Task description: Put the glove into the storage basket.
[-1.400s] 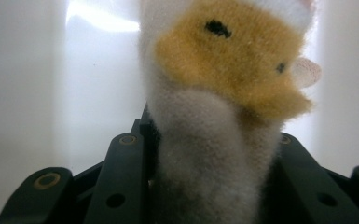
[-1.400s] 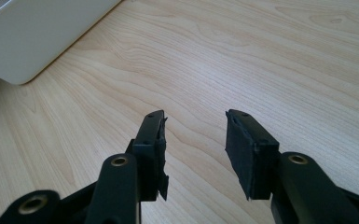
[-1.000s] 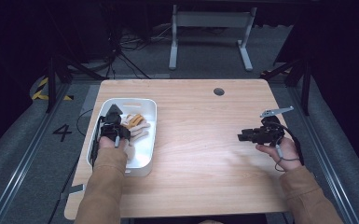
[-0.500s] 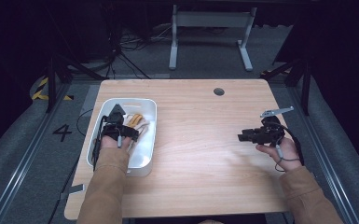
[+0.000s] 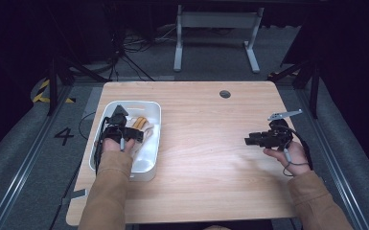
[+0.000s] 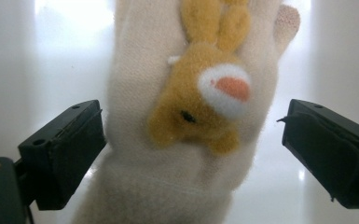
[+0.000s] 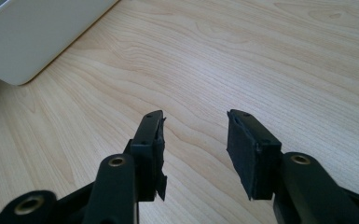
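Note:
A cream knitted glove (image 6: 135, 158) with a tan plush bunny (image 6: 200, 112) sewn on it lies in the white tray (image 6: 51, 70). My left gripper (image 6: 193, 140) hangs just over it. Its jaws have just been opening and now stand wide on either side of the glove, clear of it. From above, the left gripper (image 5: 133, 132) sits inside the tray (image 5: 146, 165) with the glove (image 5: 146, 127) at its tips. My right gripper (image 5: 249, 140) hovers over the bare wood at the table's right, open with nothing between its pads (image 7: 195, 135).
The wooden table (image 5: 201, 158) has a round cable hole (image 5: 225, 94) near its far edge. A corner of the tray (image 7: 28, 42) lies off to the far left in the right gripper view. Dark floor, rails and a metal stand surround the table.
The left gripper's jaws have spread apart and let go of the glove, which now rests in the tray. Both hands kept their places.

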Demonstrator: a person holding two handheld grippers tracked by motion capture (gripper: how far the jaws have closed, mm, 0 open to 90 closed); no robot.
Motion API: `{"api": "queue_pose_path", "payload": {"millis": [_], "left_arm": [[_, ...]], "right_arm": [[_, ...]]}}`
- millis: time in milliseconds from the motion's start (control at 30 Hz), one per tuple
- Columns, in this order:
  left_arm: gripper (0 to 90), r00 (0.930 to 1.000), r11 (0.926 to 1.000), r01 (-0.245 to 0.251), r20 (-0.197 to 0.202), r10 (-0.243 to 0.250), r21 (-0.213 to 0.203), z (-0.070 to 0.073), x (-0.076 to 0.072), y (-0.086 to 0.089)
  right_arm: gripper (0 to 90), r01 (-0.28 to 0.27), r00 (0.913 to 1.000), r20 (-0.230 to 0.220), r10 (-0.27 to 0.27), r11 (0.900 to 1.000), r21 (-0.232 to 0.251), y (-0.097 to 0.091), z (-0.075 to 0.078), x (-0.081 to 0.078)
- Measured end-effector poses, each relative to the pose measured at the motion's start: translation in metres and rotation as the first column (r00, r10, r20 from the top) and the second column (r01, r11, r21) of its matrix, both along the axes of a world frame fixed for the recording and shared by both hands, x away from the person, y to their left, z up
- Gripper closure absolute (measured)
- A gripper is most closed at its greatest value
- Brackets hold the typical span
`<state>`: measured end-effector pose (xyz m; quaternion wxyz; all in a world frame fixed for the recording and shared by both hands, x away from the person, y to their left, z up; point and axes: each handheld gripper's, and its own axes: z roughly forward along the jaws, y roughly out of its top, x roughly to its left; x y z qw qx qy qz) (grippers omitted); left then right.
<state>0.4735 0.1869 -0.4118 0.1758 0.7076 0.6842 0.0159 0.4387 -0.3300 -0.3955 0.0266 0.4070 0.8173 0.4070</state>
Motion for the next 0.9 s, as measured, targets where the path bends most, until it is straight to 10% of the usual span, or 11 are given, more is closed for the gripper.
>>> {"api": "queue_pose_path", "payload": {"millis": [900], "left_arm": [[0.0, 0.9812, 0.9973, 0.072, 0.181, -0.068, -0.015, 0.044, -0.010, -0.005]], "right_arm": [[56.0, -0.002, 1.0000, -0.001, 0.002, 1.0000, -0.002, 0.000, -0.001, 0.000]]}}
